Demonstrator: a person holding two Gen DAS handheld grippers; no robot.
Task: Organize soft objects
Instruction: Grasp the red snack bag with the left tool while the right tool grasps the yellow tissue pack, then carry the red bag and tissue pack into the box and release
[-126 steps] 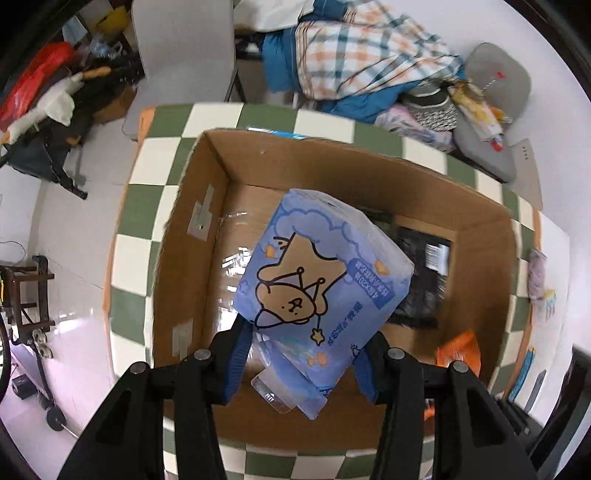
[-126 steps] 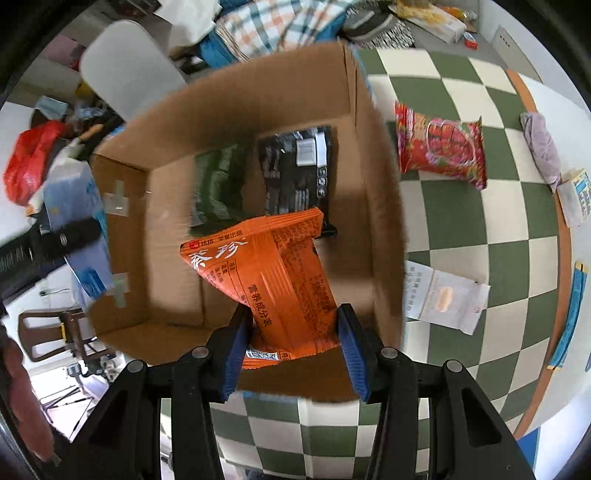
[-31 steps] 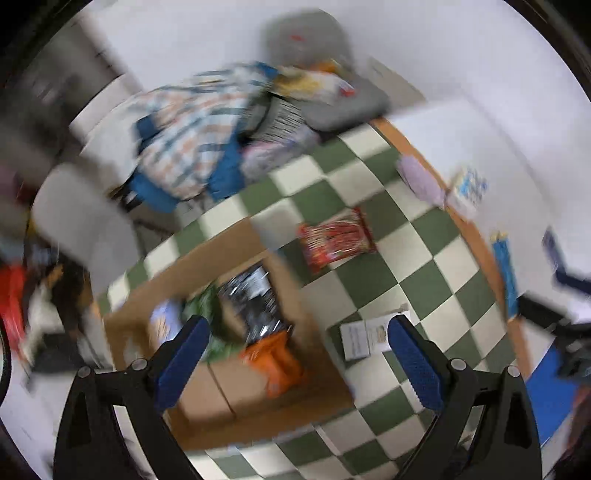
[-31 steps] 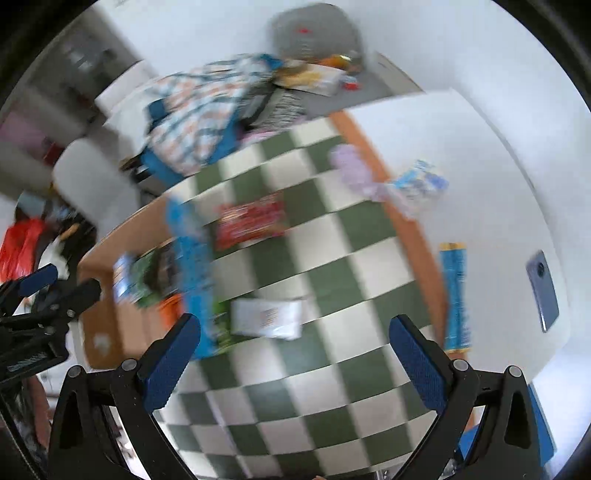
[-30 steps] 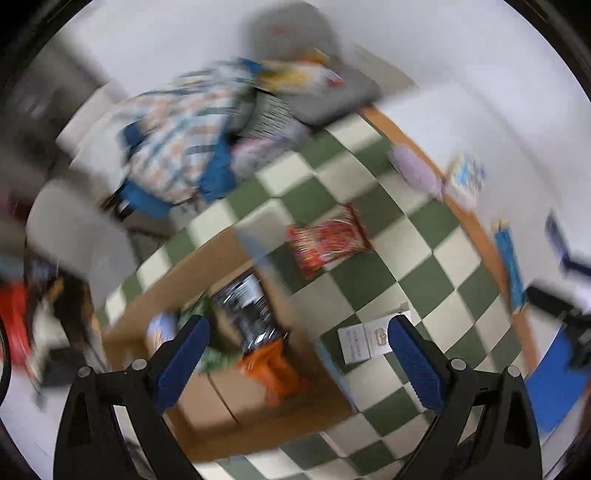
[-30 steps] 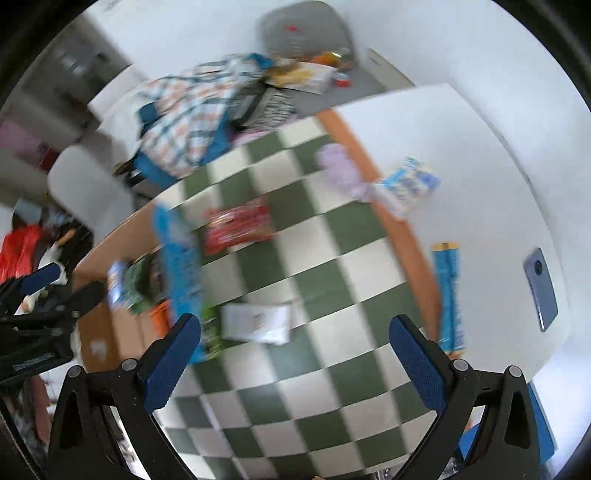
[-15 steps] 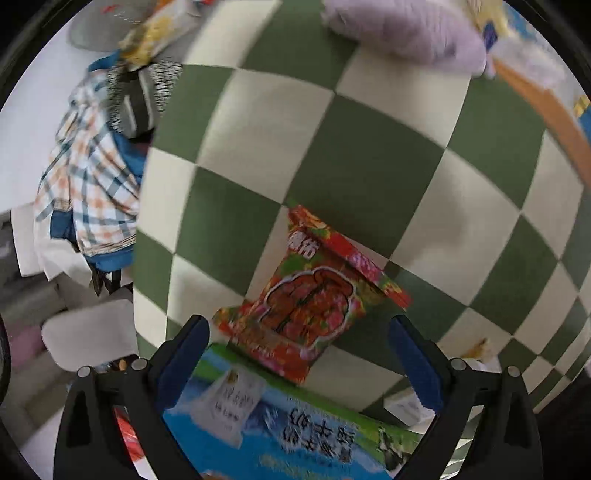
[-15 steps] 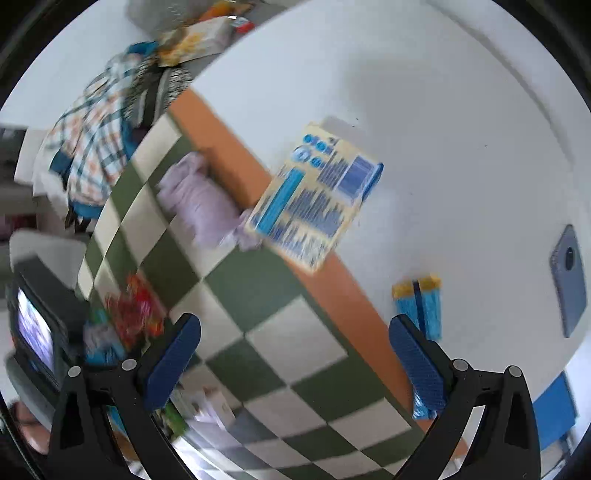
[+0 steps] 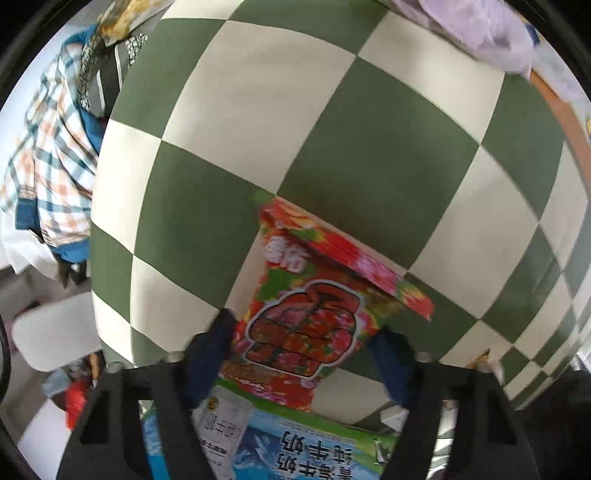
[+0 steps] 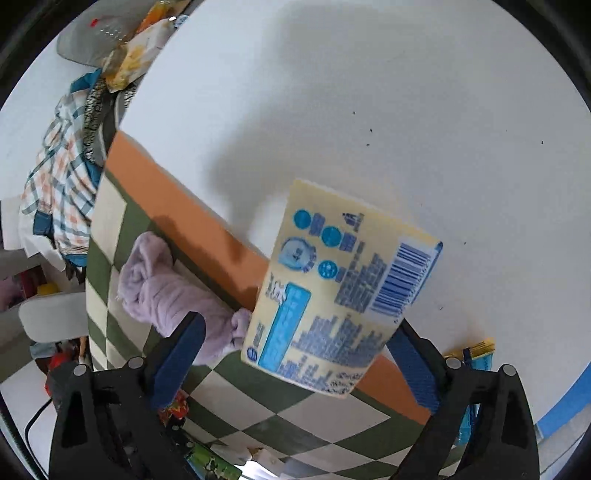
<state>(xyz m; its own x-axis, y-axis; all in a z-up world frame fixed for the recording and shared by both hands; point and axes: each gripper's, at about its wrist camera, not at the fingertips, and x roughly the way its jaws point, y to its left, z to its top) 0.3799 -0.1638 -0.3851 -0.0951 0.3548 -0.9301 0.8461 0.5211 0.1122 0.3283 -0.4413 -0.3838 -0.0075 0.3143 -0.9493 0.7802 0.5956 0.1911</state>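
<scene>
A red snack bag (image 9: 306, 325) lies on the green and white checked cloth (image 9: 332, 129). My left gripper (image 9: 304, 350) points down over it, its jaws closing, and both blue pads (image 9: 216, 347) sit against the bag's sides. In the right wrist view a yellow pack with blue print (image 10: 332, 295) lies across the cloth's orange border (image 10: 184, 210) and the white tabletop (image 10: 369, 110). My right gripper (image 10: 295, 365) straddles it, jaws wide and just starting to close, pads clear of the pack. A rolled purple cloth (image 10: 162, 291) lies beside the right gripper's left pad.
A printed blue and green carton flap (image 9: 295, 443) sits just below the red bag. The purple cloth (image 9: 476, 33) shows at the far right. Plaid clothes (image 9: 48, 155) are piled beyond the table's left edge. A blue and yellow packet (image 10: 476, 354) lies right of the yellow pack.
Both grippers dropped from high above the table to just over it. The left jaws narrowed around the red snack bag. The right gripper came down over the yellow pack.
</scene>
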